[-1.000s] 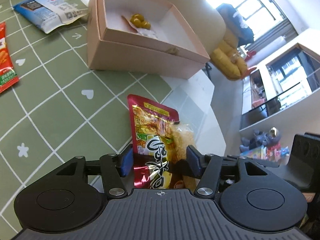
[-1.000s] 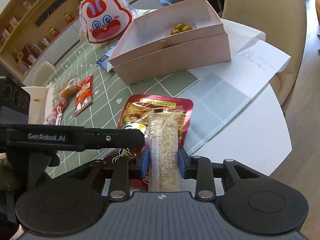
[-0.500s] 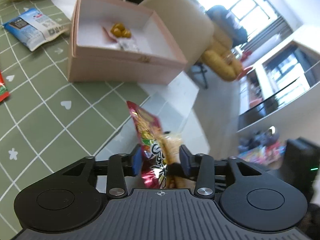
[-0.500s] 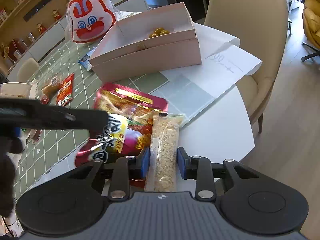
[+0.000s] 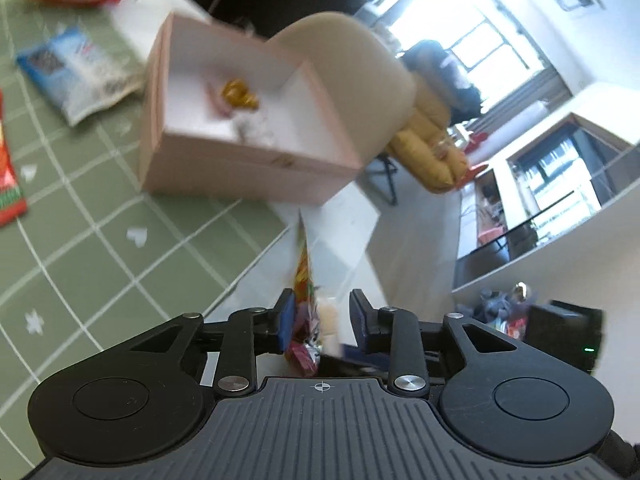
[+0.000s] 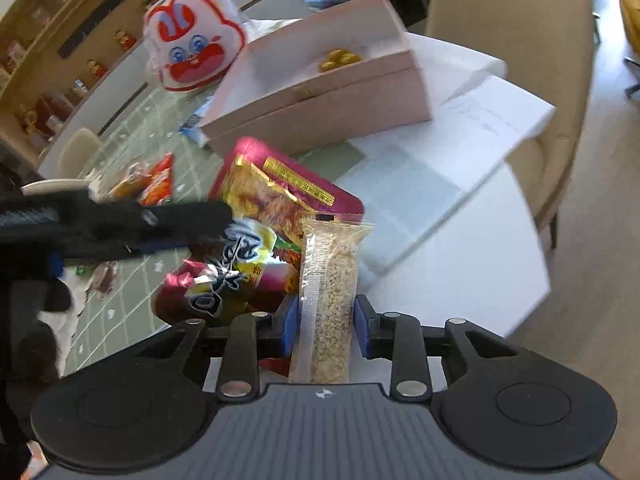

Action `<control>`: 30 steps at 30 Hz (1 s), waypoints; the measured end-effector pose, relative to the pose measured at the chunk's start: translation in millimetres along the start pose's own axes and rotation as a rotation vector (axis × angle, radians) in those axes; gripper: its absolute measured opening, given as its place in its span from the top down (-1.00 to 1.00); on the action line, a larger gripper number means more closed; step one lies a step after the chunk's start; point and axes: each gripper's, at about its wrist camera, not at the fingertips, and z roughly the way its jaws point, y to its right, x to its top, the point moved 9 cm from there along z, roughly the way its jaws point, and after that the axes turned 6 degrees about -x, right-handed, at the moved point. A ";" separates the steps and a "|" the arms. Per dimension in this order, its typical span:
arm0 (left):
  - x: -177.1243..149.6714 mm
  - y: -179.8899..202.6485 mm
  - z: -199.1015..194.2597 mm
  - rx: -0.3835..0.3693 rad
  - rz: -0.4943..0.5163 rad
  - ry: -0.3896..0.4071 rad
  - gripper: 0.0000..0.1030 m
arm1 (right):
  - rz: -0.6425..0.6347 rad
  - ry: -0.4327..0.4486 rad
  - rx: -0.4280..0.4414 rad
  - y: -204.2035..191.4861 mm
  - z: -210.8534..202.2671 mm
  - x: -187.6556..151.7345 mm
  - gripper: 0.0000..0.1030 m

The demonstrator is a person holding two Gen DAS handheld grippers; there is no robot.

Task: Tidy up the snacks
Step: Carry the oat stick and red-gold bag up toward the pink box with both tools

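Observation:
A red foil snack bag (image 6: 280, 196) hangs tilted above the green checked tablecloth (image 5: 100, 248). My left gripper (image 5: 322, 316) has the bag edge-on (image 5: 305, 280) between its jaws, which are closing and crumpling its near end; its black finger (image 6: 180, 216) crosses the right wrist view. My right gripper (image 6: 324, 320) is shut on a clear packet of pale grain bar (image 6: 332, 280), which stands beside the red bag. Behind stands an open pink box (image 5: 240, 172) (image 6: 320, 120) with gold candies (image 5: 238, 94) inside.
A blue and white packet (image 5: 76, 76) and a red packet (image 5: 8, 184) lie left of the box. A rabbit-face bag (image 6: 192, 52) sits behind it. White paper (image 6: 480, 120) covers the table's right part. A beige chair (image 6: 512, 40) stands at the table's rounded edge.
The left jaws have narrowed around the red bag and risen, lifting it off the cloth so it tilts and turns edge-on. The right gripper still holds the grain bar packet in place.

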 end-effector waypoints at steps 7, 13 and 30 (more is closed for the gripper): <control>-15.4 -6.1 36.2 0.085 0.069 -0.098 -0.02 | 0.026 0.004 -0.019 10.6 4.0 1.7 0.44; -28.4 -30.9 44.4 0.130 0.045 -0.134 0.16 | 0.009 0.018 -0.028 13.0 1.6 0.6 0.43; -14.9 -10.0 12.9 0.180 0.107 -0.106 0.48 | -0.085 0.020 -0.036 -5.5 8.0 0.2 0.41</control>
